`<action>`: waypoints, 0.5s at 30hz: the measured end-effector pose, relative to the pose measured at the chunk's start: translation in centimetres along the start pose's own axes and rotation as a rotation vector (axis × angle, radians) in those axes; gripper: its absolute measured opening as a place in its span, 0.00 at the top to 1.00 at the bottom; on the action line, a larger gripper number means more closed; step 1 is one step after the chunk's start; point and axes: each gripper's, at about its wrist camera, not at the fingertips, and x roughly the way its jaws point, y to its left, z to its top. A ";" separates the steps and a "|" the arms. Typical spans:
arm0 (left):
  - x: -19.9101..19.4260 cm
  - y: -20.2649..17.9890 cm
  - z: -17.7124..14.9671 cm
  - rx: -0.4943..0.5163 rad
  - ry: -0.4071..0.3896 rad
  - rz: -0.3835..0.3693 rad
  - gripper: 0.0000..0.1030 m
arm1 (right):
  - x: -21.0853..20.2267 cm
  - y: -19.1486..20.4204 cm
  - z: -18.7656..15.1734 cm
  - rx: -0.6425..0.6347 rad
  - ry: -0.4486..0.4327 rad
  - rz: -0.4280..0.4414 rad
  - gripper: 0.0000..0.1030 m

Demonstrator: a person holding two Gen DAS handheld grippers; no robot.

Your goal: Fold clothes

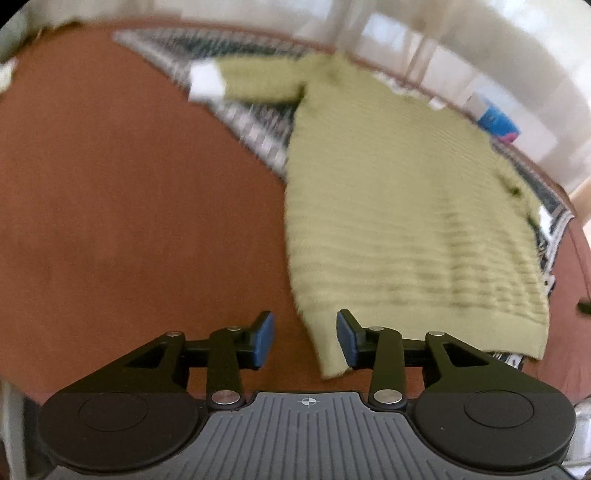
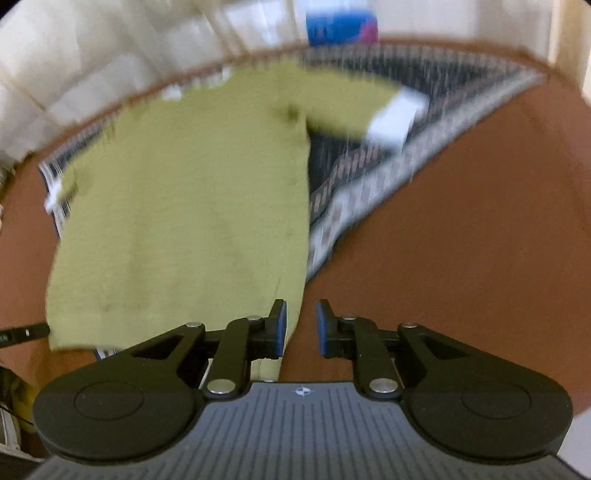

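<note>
- A patterned rug in black, grey and white is lying under the sweater, its woven bands and pale border showing along the edges; motion blur is smearing the pattern in both views.
- A blue and pink package is sitting past the far edge of the brown surface, against the pale wall.
- A thin dark object is poking in at the left edge of the right wrist view, just beside the sweater's hem; what it is cannot be told.
- The brown surface is looking smooth and matte, with a rounded far rim.
- The olive-green sweater is lying spread flat on the rug, ribbed in horizontal knit rows; one sleeve is stretching sideways and ending in a white cuff.
- In the right wrist view the sweater is filling the left half, its cuff showing white at the upper right.
- The left gripper is standing with its blue-padded fingers apart, a hem corner of the sweater lying between them, not clamped.
- The right gripper is also standing parted, a narrow gap between its blue pads, at the sweater's near corner and holding nothing.
</note>
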 end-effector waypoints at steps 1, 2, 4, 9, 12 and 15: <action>-0.4 -0.6 0.5 0.018 -0.018 -0.002 0.45 | -1.0 -0.3 1.2 -0.022 -0.039 0.000 0.79; -0.8 -1.4 1.0 0.030 -0.035 -0.016 0.45 | -1.9 -0.6 2.4 -0.048 -0.076 0.003 0.73; -1.3 -3.4 1.9 0.046 -0.066 -0.055 0.44 | -3.0 -1.3 5.1 -0.100 -0.146 0.020 0.61; -1.1 -10.3 3.3 0.109 -0.113 -0.116 0.41 | -3.0 -3.4 10.8 -0.206 -0.225 0.071 0.58; 0.0 -15.5 3.3 0.132 -0.118 -0.144 0.38 | -1.5 -4.9 14.0 -0.279 -0.235 0.119 0.58; 1.7 -20.8 2.9 0.139 -0.093 -0.138 0.37 | 0.6 -6.4 17.0 -0.365 -0.222 0.171 0.58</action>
